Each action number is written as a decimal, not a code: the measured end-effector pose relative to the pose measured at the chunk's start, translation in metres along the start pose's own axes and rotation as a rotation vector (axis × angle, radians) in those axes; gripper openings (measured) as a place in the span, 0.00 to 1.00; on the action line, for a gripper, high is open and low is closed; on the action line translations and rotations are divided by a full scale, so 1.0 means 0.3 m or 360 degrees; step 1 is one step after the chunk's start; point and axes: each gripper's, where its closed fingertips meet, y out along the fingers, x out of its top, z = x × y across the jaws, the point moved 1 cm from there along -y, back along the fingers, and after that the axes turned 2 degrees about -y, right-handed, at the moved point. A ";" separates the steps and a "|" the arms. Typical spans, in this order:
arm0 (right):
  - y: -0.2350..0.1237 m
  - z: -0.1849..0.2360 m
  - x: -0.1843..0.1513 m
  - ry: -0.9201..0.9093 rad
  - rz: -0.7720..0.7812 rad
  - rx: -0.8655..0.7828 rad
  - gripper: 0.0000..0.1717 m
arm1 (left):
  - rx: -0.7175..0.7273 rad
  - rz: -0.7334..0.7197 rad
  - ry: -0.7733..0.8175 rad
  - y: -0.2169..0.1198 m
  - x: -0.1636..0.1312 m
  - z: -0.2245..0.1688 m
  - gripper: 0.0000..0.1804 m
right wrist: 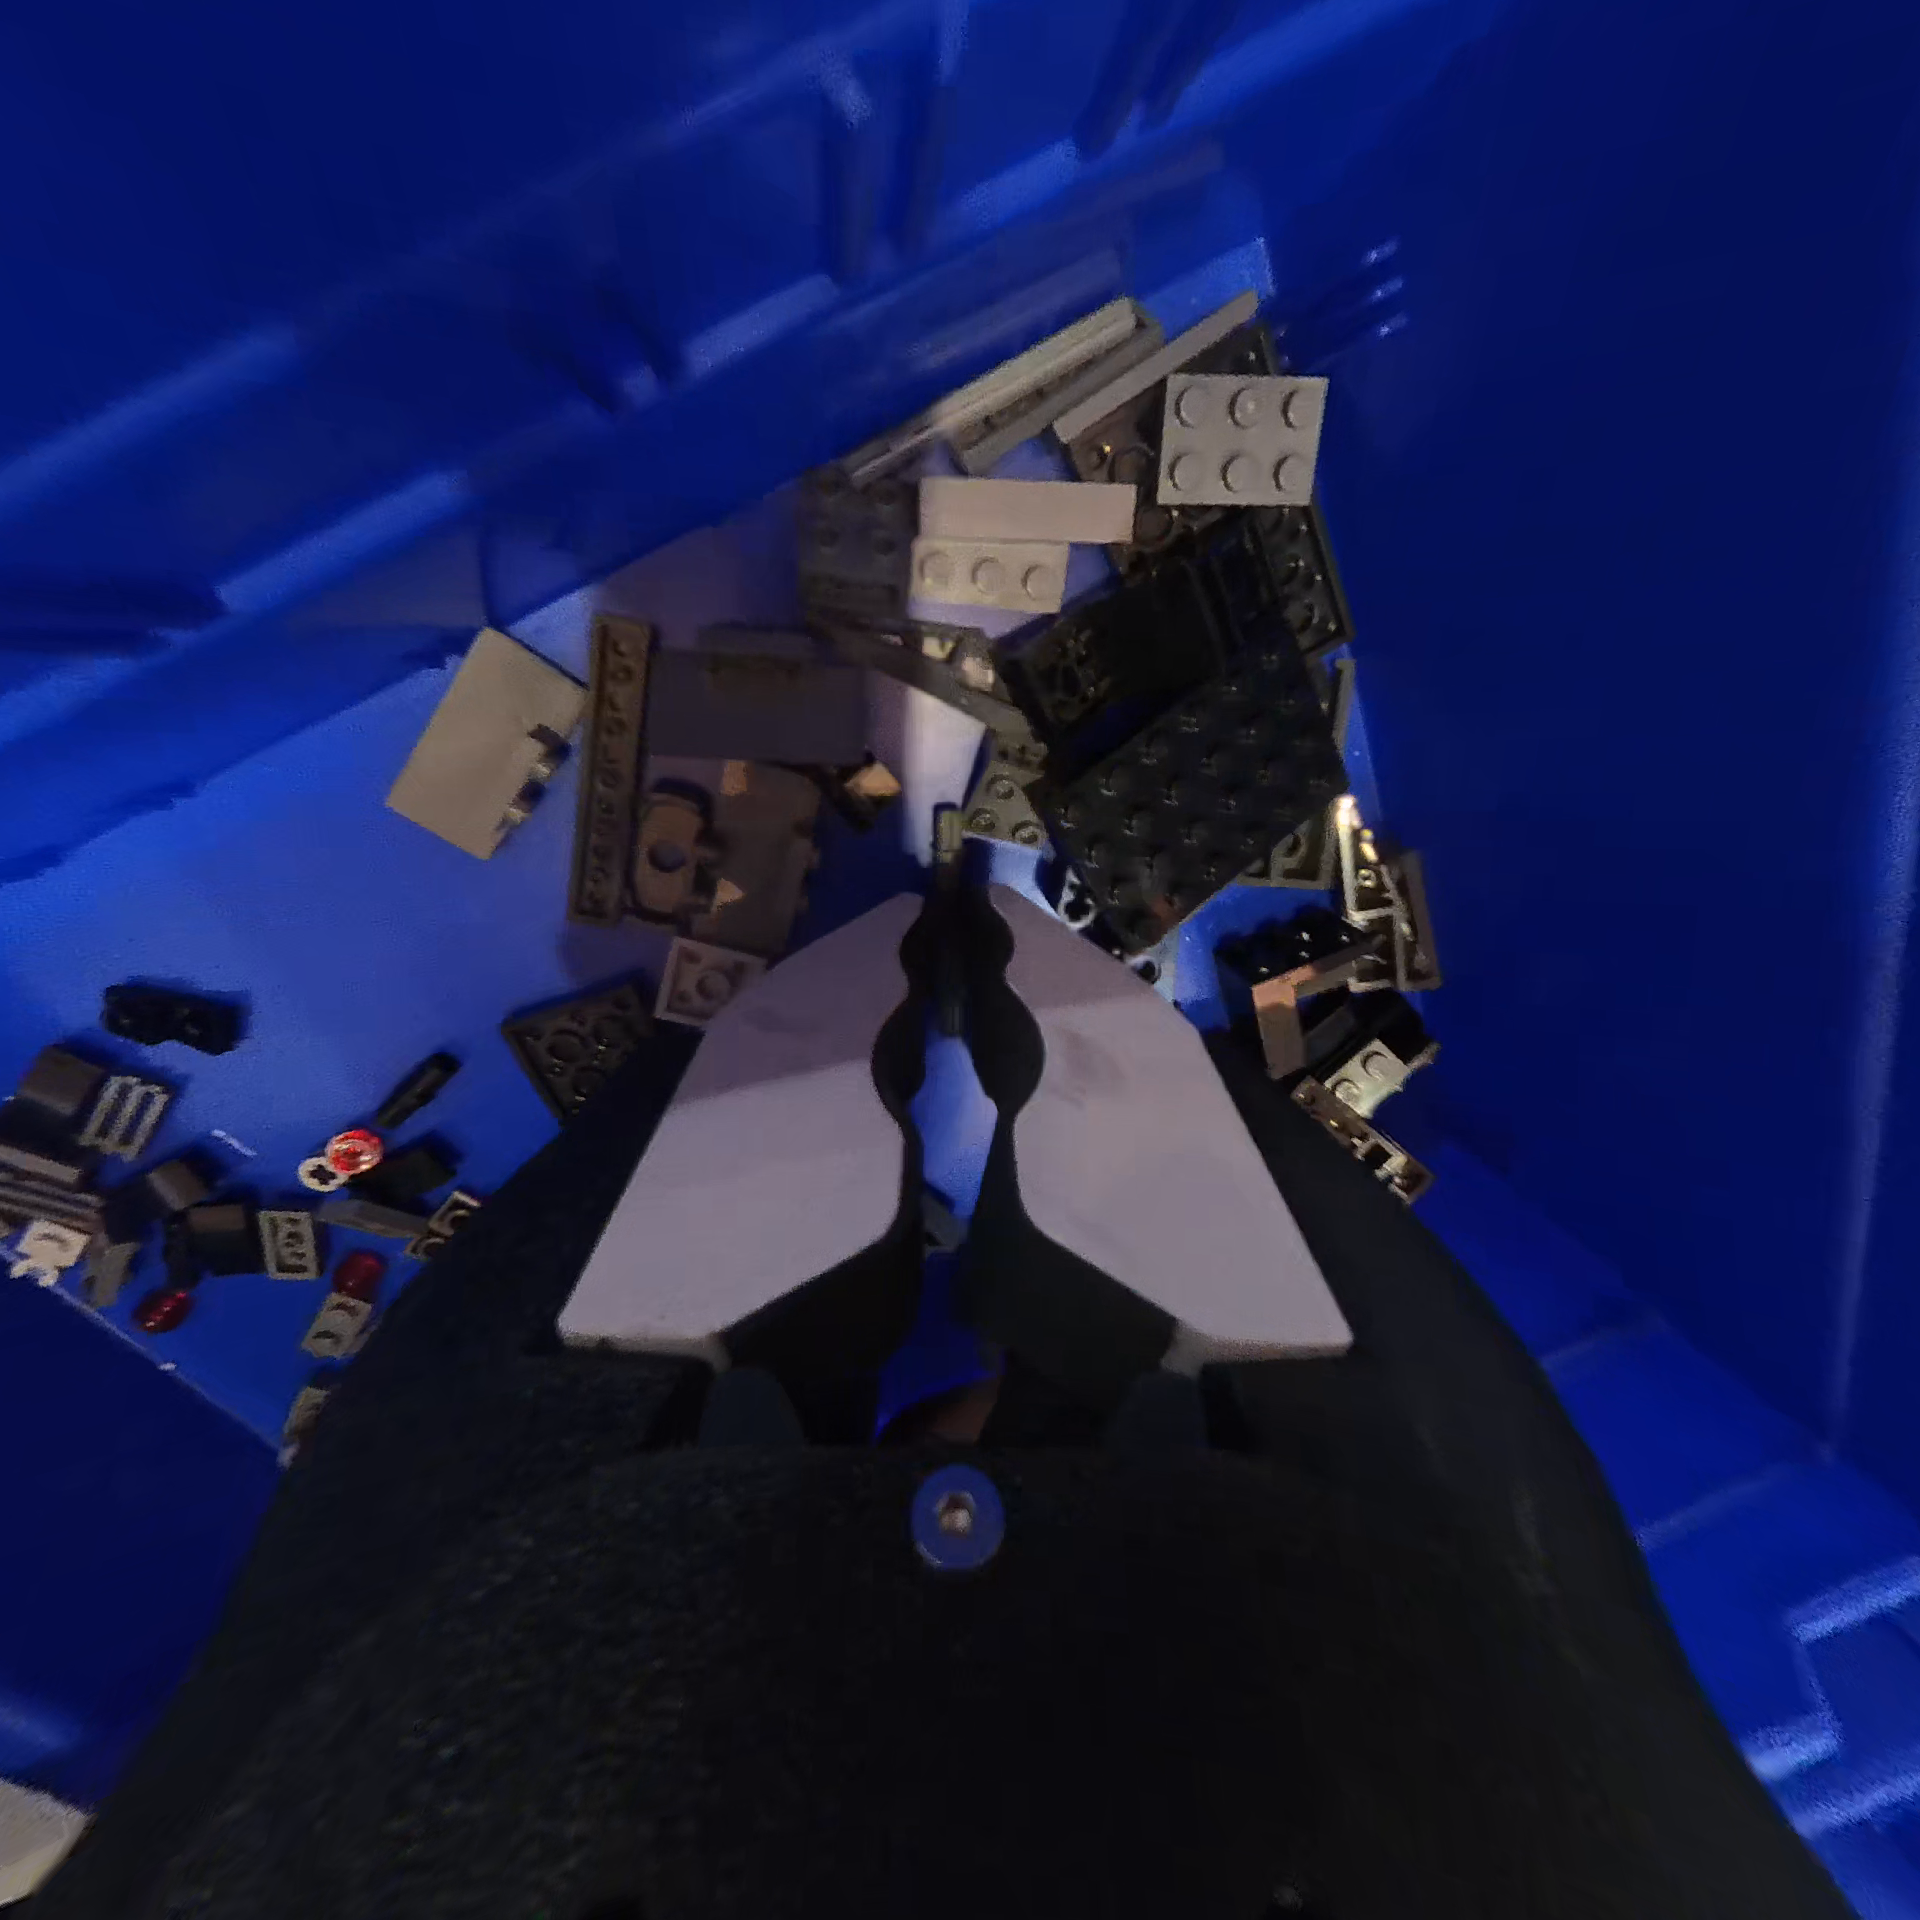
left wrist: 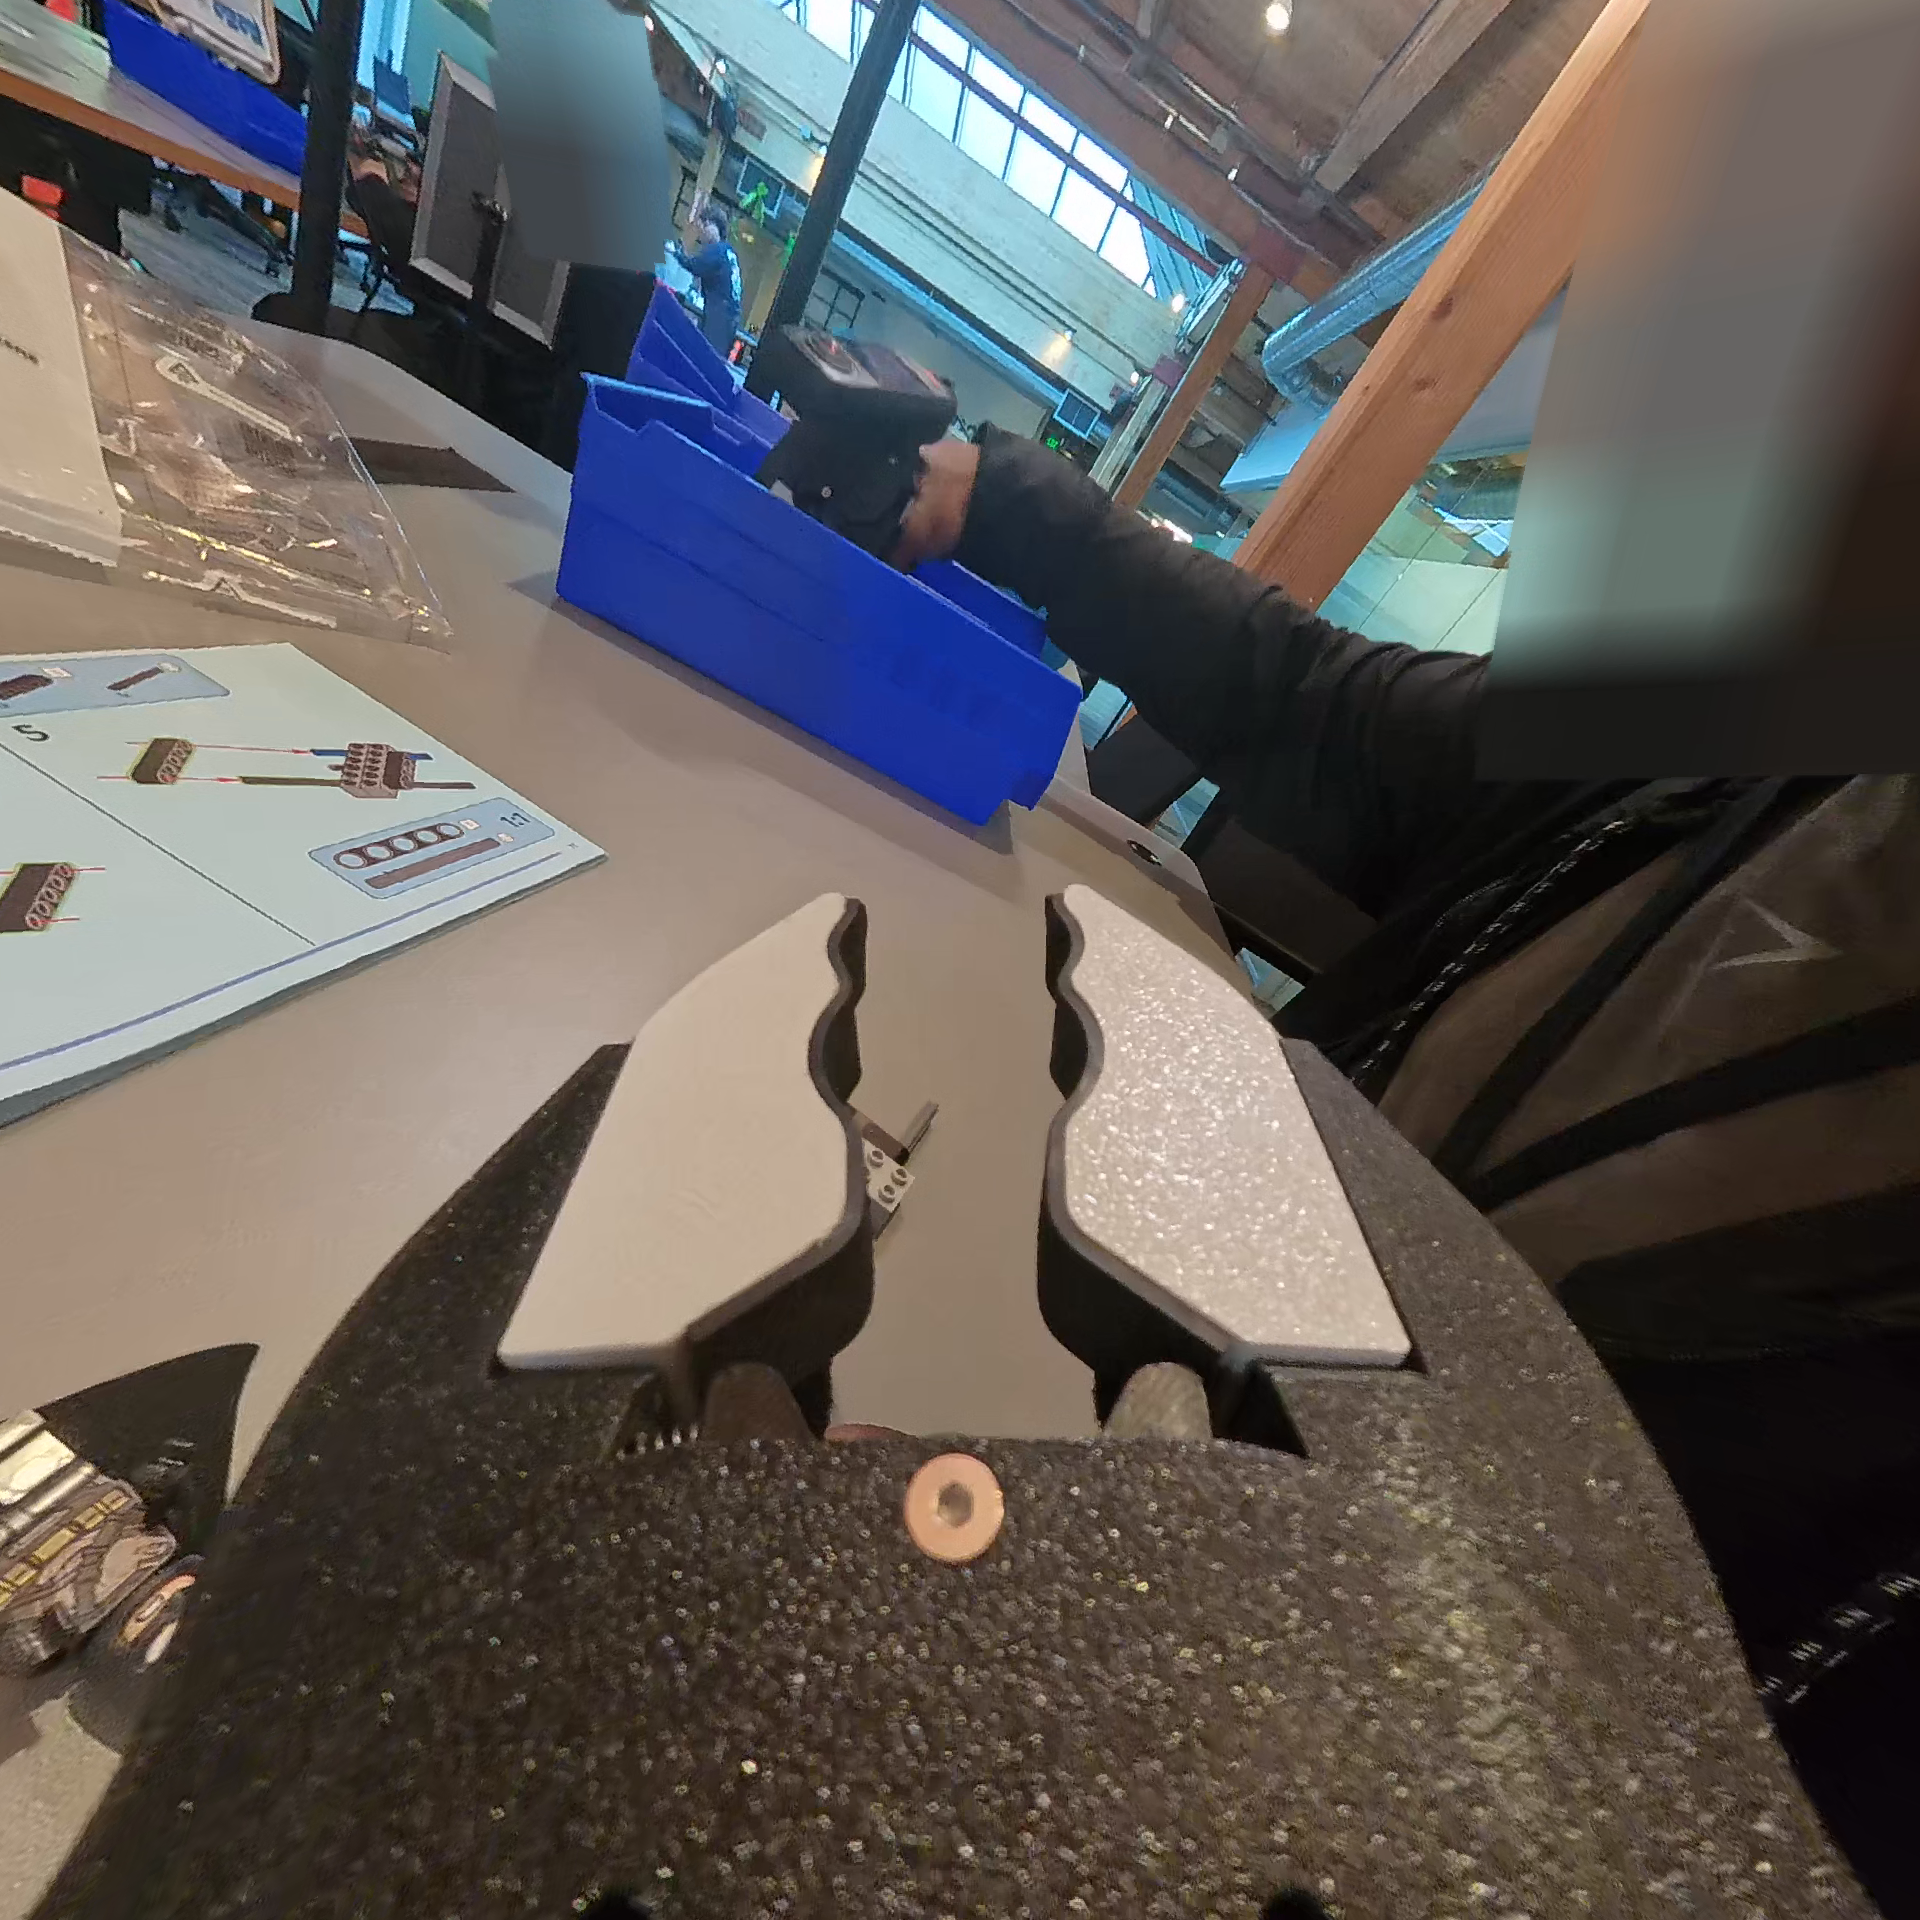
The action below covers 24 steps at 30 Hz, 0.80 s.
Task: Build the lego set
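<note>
My left gripper (left wrist: 956,914) is open above the grey table (left wrist: 644,935). A small grey studded brick piece (left wrist: 888,1164) lies under it beside the left finger, and the pads do not press on it. My right gripper (right wrist: 951,899) is down inside the blue bin (right wrist: 1610,623), over a heap of grey and black bricks (right wrist: 1195,790). Its jaws are closed on a thin dark rod-like piece (right wrist: 948,842) that sticks out past the fingertips. The left wrist view shows the right gripper (left wrist: 862,436) in a hand, dipped into the bin (left wrist: 790,623).
An open instruction booklet (left wrist: 208,831) lies on the table at the left, with a clear plastic bag (left wrist: 239,488) behind it. A small built model (left wrist: 73,1558) sits at the lower left. Small loose parts (right wrist: 208,1195) are scattered on the bin floor at the left. Across from one pair of fingers to the other is roughly 45 cm.
</note>
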 end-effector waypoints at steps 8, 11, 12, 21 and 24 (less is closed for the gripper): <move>-0.234 -0.014 0.061 0.0067 -0.0237 -0.0251 0.03 | 0.0011 -0.0090 0.0054 -0.016 0.027 -0.006 0.18; -0.375 0.023 0.152 -0.0018 -0.0350 -0.0359 0.03 | 0.0103 -0.0076 0.0131 -0.013 0.041 0.011 0.18; -0.419 0.044 0.200 -0.0035 -0.0414 -0.0373 0.02 | 0.0140 -0.0072 0.0157 -0.013 0.051 0.018 0.18; -0.564 0.344 0.785 0.0050 -0.0958 -0.0258 0.02 | 0.0396 -0.0167 0.0525 -0.016 0.176 0.076 0.22; -0.511 0.468 0.969 0.0151 -0.1159 -0.0138 0.02 | 0.0423 -0.0278 0.0562 -0.027 0.166 0.075 0.23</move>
